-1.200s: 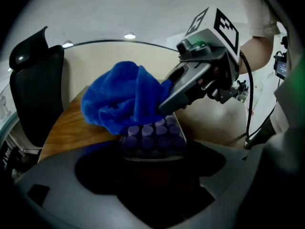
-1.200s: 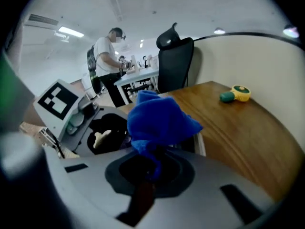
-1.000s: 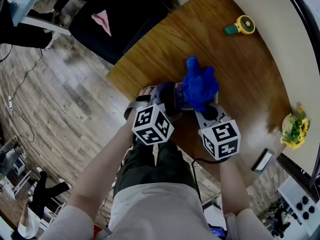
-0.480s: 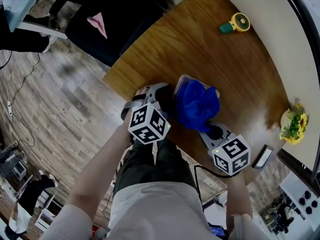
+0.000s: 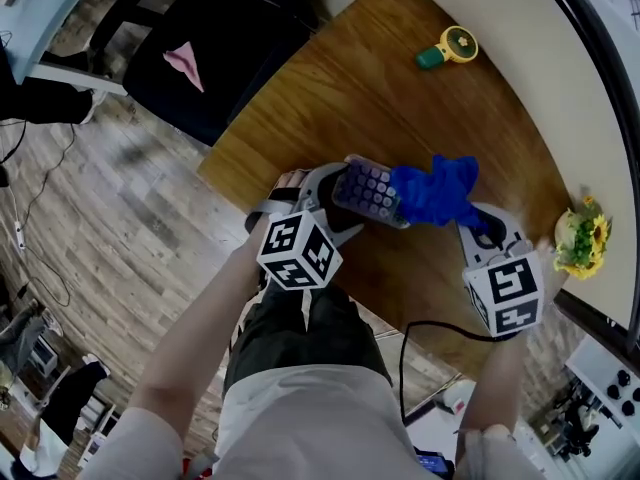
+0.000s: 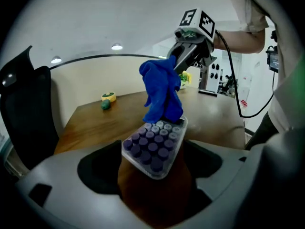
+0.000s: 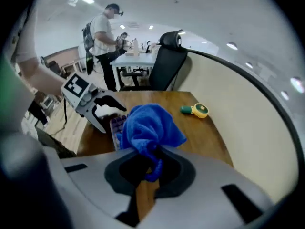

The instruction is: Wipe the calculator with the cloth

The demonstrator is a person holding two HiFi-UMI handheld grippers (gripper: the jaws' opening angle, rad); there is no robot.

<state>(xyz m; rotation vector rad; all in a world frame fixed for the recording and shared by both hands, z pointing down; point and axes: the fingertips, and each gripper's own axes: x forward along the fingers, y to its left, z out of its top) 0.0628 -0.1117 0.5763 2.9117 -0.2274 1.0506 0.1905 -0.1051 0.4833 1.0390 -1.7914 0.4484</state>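
The calculator [image 6: 153, 146], a stiff, light, slick plastic slab with raised keys, sat tilted between the left gripper's [image 5: 335, 203] opening jaws. They seemed to bear it by its long edges above the table [image 5: 400, 98], the best place to hold it. The soft cloth [image 7: 148, 127], bunched in the right gripper's [image 7: 152, 168] clamped jaws, draped over and hid its display end; its underside went unseen.

A yellow-and-green gadget [image 5: 448, 48] is lying near the far edge of the wooden table [image 5: 330, 98] I am working over. Sunflowers [image 5: 582, 240] are sitting by its right edge, and a black chair [image 5: 230, 38] is standing beyond, holding something pink [image 5: 186, 62].
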